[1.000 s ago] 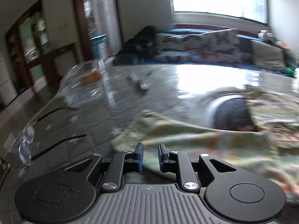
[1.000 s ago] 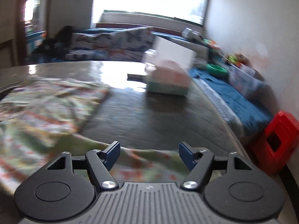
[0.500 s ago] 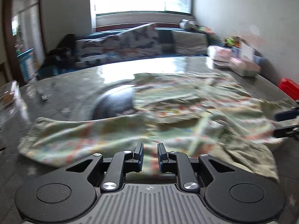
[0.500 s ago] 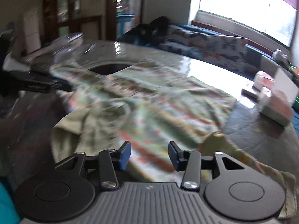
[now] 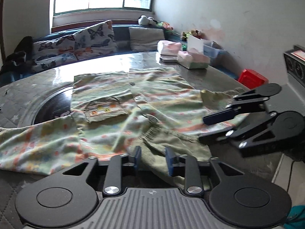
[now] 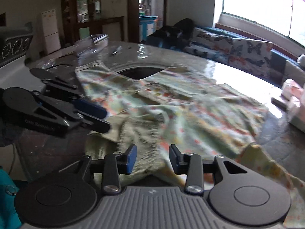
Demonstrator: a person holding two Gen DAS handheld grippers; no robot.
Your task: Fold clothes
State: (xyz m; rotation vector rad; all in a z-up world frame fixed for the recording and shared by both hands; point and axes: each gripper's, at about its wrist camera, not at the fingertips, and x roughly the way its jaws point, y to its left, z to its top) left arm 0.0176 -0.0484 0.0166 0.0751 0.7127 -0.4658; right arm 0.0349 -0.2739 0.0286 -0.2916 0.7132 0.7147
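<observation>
Across the dark round table [image 5: 118, 63] lies one patterned pyjama top [image 5: 152, 95], pale green with orange marks, spread front-up with two buttons and one chest pocket showing; one sleeve trails off to the left in the left wrist view. At its near edge one ribbed olive collar [image 5: 171, 141] is bunched up. Two grippers meet there. The left gripper [image 5: 153, 159] has just been opening; its blue pads stand apart with collar cloth lying loose between them. The right gripper [image 6: 153, 158] has its jaws apart too, collar fabric rising between the pads without being pinched. Farther back, near the table's far edge, sit two pink tissue packs [image 5: 192, 58]. Behind the table runs one bench with butterfly cushions [image 5: 76, 43].
</observation>
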